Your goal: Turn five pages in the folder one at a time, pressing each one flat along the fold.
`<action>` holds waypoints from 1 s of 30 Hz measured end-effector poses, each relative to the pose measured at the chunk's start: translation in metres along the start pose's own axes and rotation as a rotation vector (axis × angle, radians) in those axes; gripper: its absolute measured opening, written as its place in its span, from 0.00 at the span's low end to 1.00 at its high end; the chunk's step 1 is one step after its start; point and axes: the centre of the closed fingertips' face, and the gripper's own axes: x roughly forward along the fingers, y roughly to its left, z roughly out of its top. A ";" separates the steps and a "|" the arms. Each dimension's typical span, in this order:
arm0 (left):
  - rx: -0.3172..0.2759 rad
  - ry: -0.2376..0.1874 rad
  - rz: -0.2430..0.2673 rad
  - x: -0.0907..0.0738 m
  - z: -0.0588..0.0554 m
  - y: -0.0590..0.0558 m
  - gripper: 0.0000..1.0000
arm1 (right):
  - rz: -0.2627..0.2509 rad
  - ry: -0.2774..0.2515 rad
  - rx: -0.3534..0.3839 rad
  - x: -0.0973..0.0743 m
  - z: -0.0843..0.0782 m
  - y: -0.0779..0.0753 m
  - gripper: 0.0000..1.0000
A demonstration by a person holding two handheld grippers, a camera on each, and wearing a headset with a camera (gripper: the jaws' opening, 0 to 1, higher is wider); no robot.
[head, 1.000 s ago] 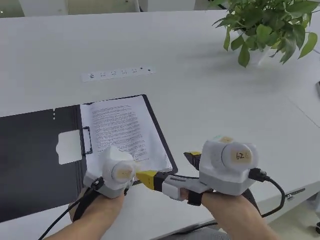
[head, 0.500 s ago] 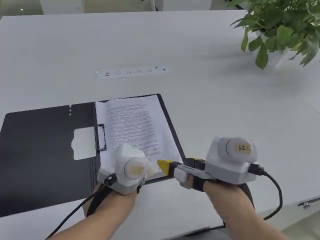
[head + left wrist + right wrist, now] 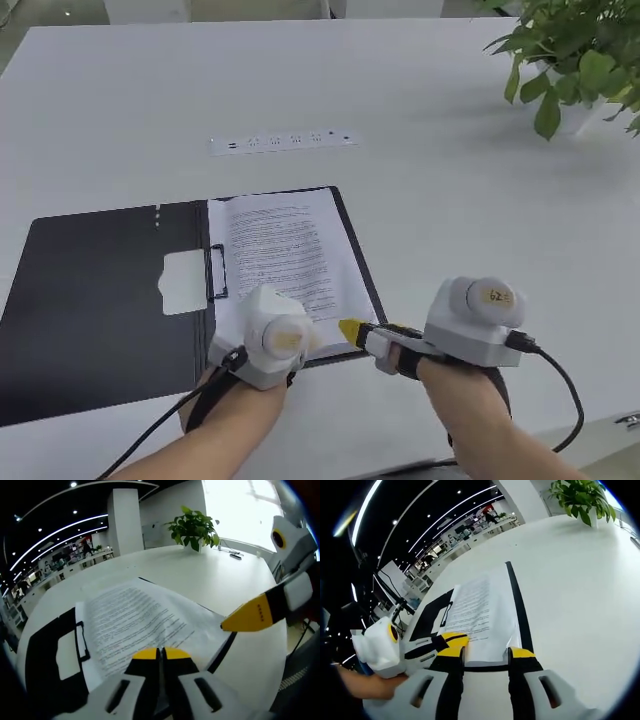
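right claw (image 3: 487,652) spread at the near corner of the top page (image 3: 285,250), left claw (image 3: 161,653) pressed together at its near edge, folder (image 3: 90,300) open flat. bite too deep and you may grab several sheets.

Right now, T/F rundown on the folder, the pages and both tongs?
1. The folder lies open on the table. True.
2. The left tongs are wide open. False: the jaws are shut, tips together over the near edge of the pages.
3. The right tongs are open. True: the jaws stand apart at the folder's near edge.
4. The plant stands on the folder. False: it stands at the table's far right, apart from the folder.
5. The printed pages lie on the folder's left half. False: they lie on the right half.
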 end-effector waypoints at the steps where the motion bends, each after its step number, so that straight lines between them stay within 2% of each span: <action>1: 0.001 -0.001 0.000 0.000 0.000 0.000 0.01 | -0.007 0.000 -0.002 0.000 0.000 -0.001 0.31; 11: -0.005 0.004 -0.002 0.000 0.000 -0.001 0.01 | -0.083 -0.006 0.031 0.001 -0.001 -0.020 0.00; 18: -0.018 0.007 -0.004 -0.001 -0.001 -0.001 0.01 | -0.080 -0.001 0.051 0.000 -0.003 -0.020 0.00; 21: -0.059 0.009 -0.008 -0.001 0.000 0.000 0.01 | -0.070 -0.011 0.038 -0.002 -0.001 -0.016 0.00; 22: -0.107 0.014 -0.015 -0.001 0.000 -0.001 0.02 | -0.066 -0.019 0.035 -0.003 0.001 -0.015 0.00; 25: -0.118 0.037 -0.038 -0.004 0.000 0.003 0.02 | -0.046 -0.036 0.030 -0.005 0.005 -0.011 0.00; 27: -0.160 0.045 -0.039 -0.010 -0.001 0.005 0.05 | -0.032 -0.049 0.026 -0.007 0.008 -0.006 0.00; 30: -0.174 0.033 -0.038 -0.021 -0.002 0.010 0.17 | -0.003 -0.078 0.028 -0.012 0.015 0.004 0.00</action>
